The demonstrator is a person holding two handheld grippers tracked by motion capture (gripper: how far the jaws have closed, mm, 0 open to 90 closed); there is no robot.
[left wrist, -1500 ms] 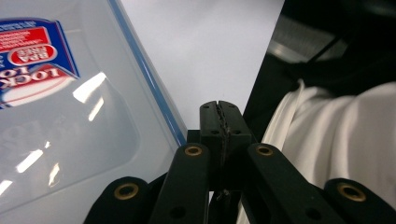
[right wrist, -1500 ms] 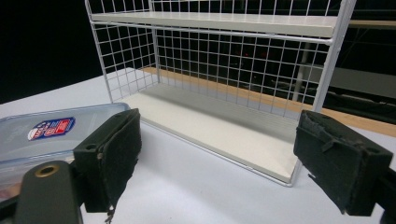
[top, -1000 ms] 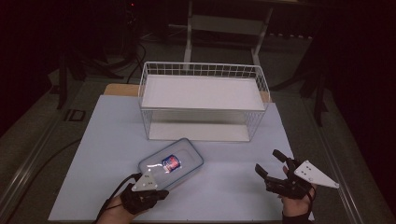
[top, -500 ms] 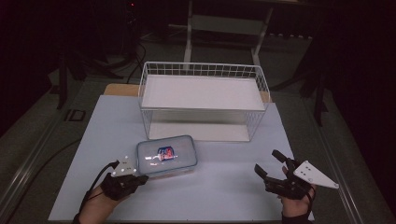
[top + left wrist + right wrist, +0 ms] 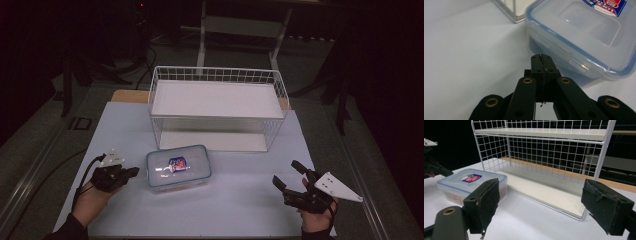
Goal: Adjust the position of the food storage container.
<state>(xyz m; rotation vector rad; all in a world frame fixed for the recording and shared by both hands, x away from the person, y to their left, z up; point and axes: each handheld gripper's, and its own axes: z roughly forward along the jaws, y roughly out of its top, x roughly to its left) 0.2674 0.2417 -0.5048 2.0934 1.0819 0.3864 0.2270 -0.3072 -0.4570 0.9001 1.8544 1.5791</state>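
High view: food box (image 5: 178,168) sits lower centre-left of frame on the white table (image 5: 240,200), just in front of the wire rack (image 5: 217,107), lid on, apart from it. Left gripper (image 5: 131,172) lower left, jaws pressed together with nothing between them, tips just beside the box's left edge. Left gripper view: closed tips (image 5: 541,58) at or just short of the box's side wall (image 5: 564,50); contact unclear. Right gripper (image 5: 292,176) lower right, jaws spread wide and empty, well apart from the box. Right gripper view: box (image 5: 471,182) at left, rack (image 5: 544,157) ahead.
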